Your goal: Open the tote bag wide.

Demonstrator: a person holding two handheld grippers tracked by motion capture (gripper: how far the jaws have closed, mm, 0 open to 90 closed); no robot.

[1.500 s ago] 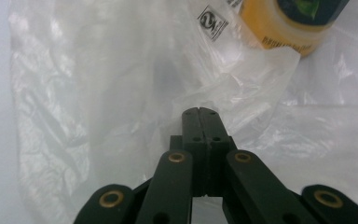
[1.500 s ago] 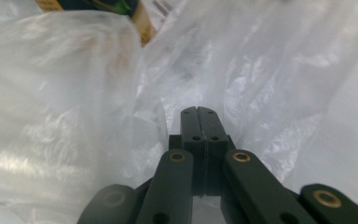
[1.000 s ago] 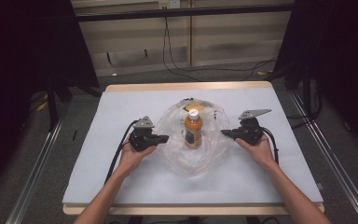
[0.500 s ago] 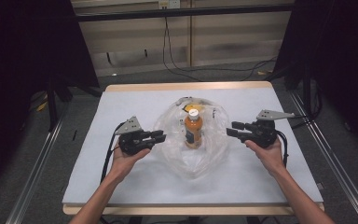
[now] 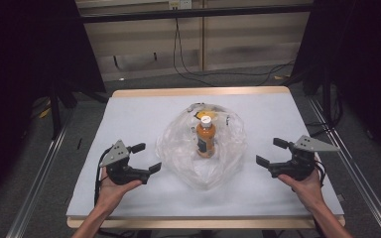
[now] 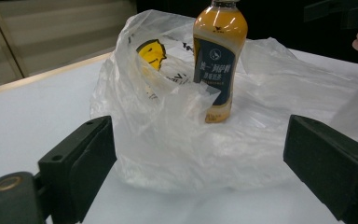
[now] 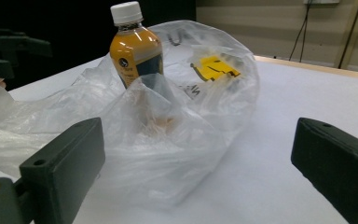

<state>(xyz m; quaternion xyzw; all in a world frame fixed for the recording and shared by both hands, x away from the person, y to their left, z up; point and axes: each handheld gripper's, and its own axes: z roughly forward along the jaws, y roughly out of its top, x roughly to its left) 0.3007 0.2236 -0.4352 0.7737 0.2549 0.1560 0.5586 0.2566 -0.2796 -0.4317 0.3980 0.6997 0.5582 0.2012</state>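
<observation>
Bottle (image 5: 206, 138) stood upright in the slack plastic bag (image 5: 178, 148) mid-counter (image 5: 129, 114), and that was my worry. Left gripper (image 5: 146, 157) and right gripper (image 5: 268, 151) had both just spread wide, empty, well clear either side. One careless tug on loose plastic could've toppled it.

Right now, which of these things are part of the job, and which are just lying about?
Part of the job:
clear plastic bag
orange drink bottle, upright inside it
left tongs and right tongs, both open, clear of the bag

Just lying about:
white table
cables on the floor behind
</observation>
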